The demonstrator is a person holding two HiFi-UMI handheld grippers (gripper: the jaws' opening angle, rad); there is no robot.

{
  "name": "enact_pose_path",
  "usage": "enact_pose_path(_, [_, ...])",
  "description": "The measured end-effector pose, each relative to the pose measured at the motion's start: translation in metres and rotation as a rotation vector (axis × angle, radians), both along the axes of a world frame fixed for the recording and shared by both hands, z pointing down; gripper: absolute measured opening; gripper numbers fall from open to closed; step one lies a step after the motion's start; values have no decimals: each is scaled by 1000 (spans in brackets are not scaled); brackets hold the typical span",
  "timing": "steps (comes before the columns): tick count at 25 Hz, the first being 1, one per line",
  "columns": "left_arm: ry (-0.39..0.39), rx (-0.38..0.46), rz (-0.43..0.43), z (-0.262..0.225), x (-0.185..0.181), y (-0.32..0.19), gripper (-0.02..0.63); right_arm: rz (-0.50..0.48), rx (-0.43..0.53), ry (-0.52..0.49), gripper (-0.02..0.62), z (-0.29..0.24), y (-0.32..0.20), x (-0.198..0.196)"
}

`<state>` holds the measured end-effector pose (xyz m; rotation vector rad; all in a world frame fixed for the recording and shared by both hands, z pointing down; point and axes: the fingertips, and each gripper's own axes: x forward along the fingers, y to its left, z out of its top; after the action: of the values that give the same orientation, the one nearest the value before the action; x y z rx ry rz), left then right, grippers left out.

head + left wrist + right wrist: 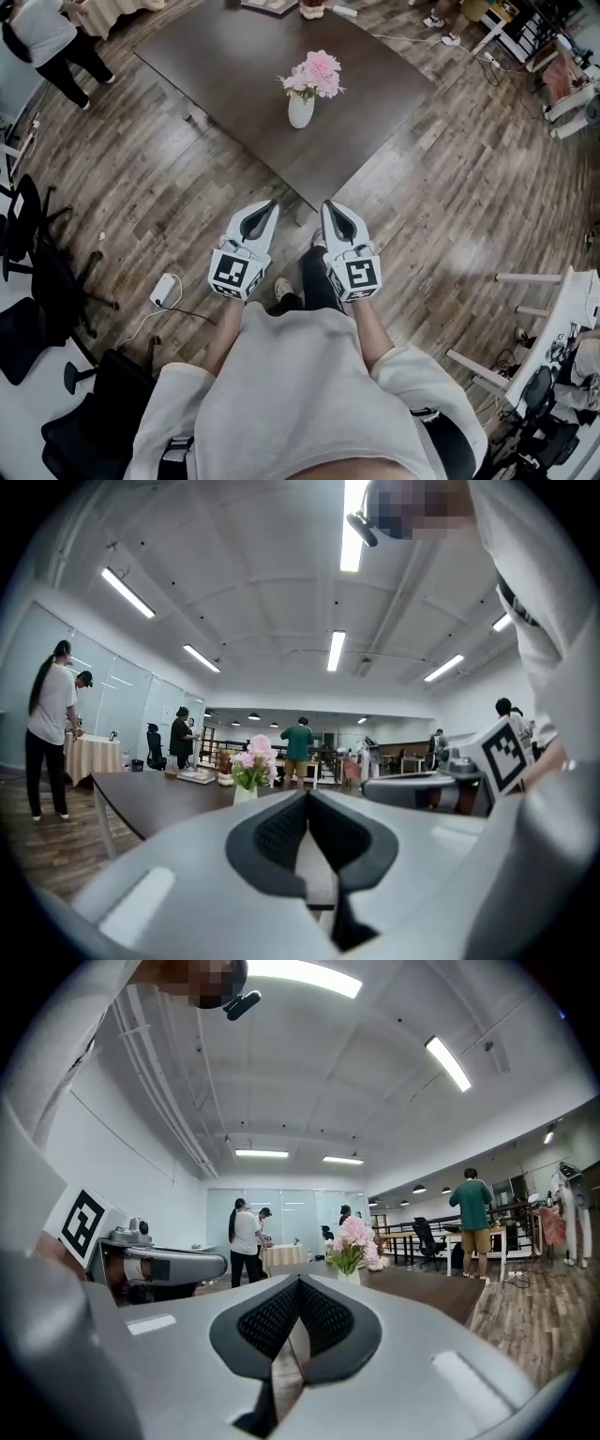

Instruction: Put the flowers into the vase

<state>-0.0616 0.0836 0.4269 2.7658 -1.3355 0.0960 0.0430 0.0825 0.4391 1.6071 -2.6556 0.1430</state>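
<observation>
Pink flowers [317, 73] stand in a white vase [300, 111] near the front corner of the dark table [234, 56]. My left gripper [272, 202] and right gripper [328, 204] are side by side close to my body, short of the table corner and well apart from the vase. Both are shut with nothing between the jaws. In the left gripper view the flowers [253, 761] and vase [246, 794] show beyond the closed left gripper [307, 794]. The right gripper view has the flowers [354, 1241] just past the closed right gripper [300, 1281].
Black office chairs [28, 281] stand at the left, and a white power adapter [165, 289] with a cable lies on the wooden floor. White furniture [562, 309] is at the right. A person [47, 37] stands at the far left; another in green [300, 747] stands behind the table.
</observation>
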Motion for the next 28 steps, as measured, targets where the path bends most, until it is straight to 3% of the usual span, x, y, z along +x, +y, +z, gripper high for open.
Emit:
enact_pose_path(13, [27, 14, 9, -2, 14, 48, 11, 37, 25, 25, -3, -7, 51, 15])
enact_pose_path(28, [24, 31, 30, -11, 22, 61, 11, 50, 30, 31, -3, -11, 62, 19])
